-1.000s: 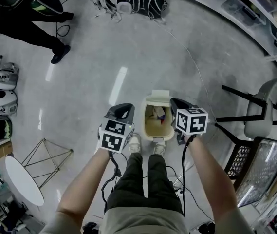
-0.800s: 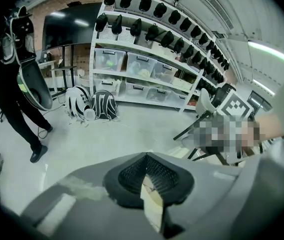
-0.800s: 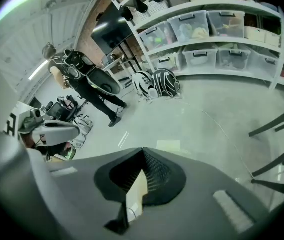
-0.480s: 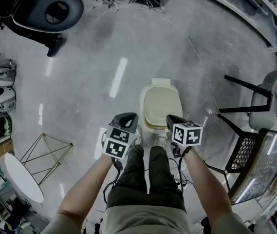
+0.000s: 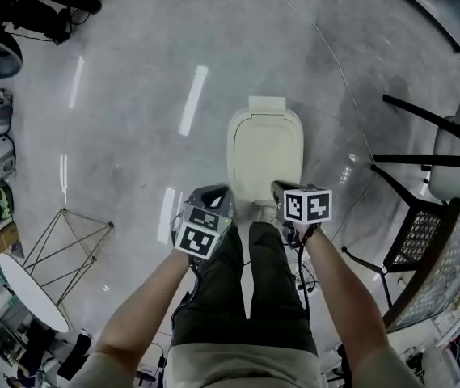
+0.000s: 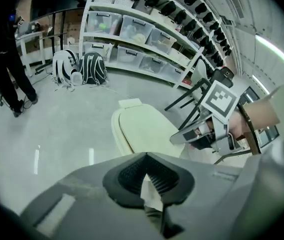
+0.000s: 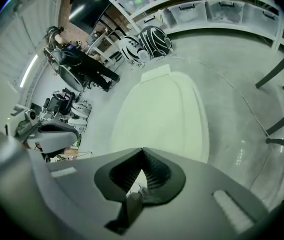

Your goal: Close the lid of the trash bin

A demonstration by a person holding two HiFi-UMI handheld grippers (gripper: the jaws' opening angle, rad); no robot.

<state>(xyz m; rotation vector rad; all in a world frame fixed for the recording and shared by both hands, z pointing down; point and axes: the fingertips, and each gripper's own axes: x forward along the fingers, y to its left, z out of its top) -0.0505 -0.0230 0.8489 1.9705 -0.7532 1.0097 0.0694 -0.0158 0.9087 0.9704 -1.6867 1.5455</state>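
1. Your left gripper (image 6: 145,155) has its jaws drawn together at the tips, with nothing caught between them.
2. Your right gripper (image 7: 142,150) is the same: jaws closed tip to tip and empty.
3. From the head view, you hold the left gripper (image 5: 216,192) just beside the near left corner of the trash bin (image 5: 264,148) and the right gripper (image 5: 280,187) at its near right corner. Whether either one touches the bin cannot be told.
4. The cream trash bin stands on the grey floor (image 5: 132,71) straight in front of you. Its lid (image 7: 164,111) lies flat and covers the whole opening.
5. Your shoes (image 5: 258,213) sit at the bin's near end, between the two grippers.
6. Farther out, a black-framed chair (image 5: 444,148) stands to your right, well apart from the bin. A round white table (image 5: 27,293) and a wire frame (image 5: 76,249) are at your left.
7. The left gripper view shows shelves of clear boxes (image 6: 132,29) and striped backpacks (image 6: 82,69) along the far wall.
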